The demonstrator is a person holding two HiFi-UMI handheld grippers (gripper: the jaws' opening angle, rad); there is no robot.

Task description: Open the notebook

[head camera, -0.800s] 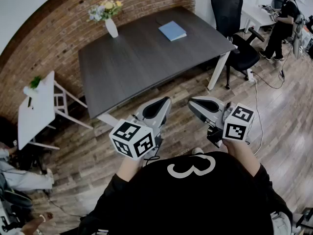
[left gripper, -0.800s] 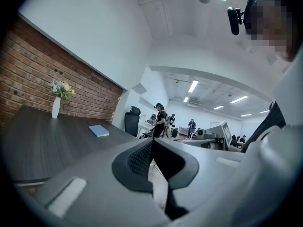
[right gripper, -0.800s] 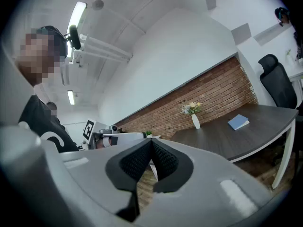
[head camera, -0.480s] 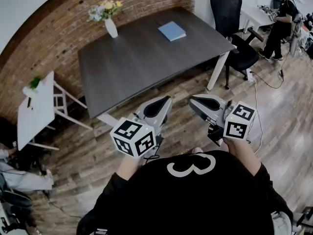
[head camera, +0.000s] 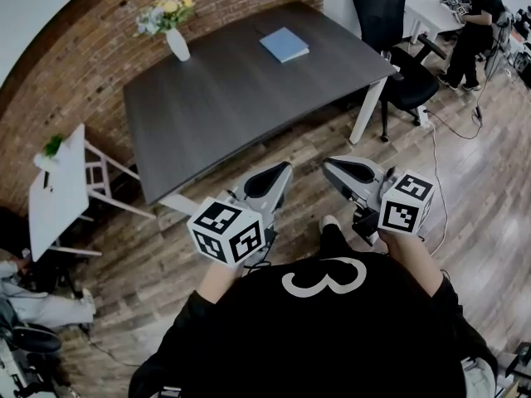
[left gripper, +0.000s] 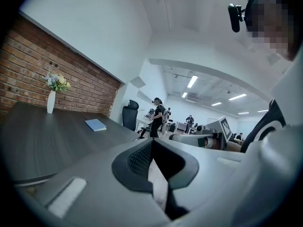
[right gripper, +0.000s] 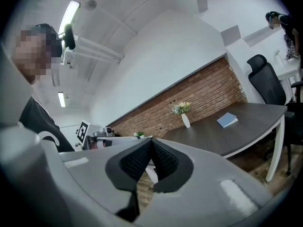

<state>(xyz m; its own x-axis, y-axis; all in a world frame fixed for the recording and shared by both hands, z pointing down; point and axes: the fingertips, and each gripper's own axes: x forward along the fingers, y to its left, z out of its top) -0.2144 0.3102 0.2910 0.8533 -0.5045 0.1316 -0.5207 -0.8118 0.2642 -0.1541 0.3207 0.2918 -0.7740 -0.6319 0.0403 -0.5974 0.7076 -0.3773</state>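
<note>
I have stepped a little nearer the table (head camera: 232,106). My dark trouser leg (head camera: 333,240) and pale shoe (head camera: 328,221) now reach out over the wooden floor (head camera: 465,181) toward the table's near edge; before, only the tip of the shoe showed close to my chest. In the head view the table has slid slightly up and to the left, carrying the blue notebook (head camera: 284,44) and the flower vase (head camera: 177,43) with it.

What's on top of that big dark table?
A closed blue notebook lies near its far right corner; a white vase of flowers stands far left. The rest of the table looks bare. The cover hides the notebook's pages.
</note>
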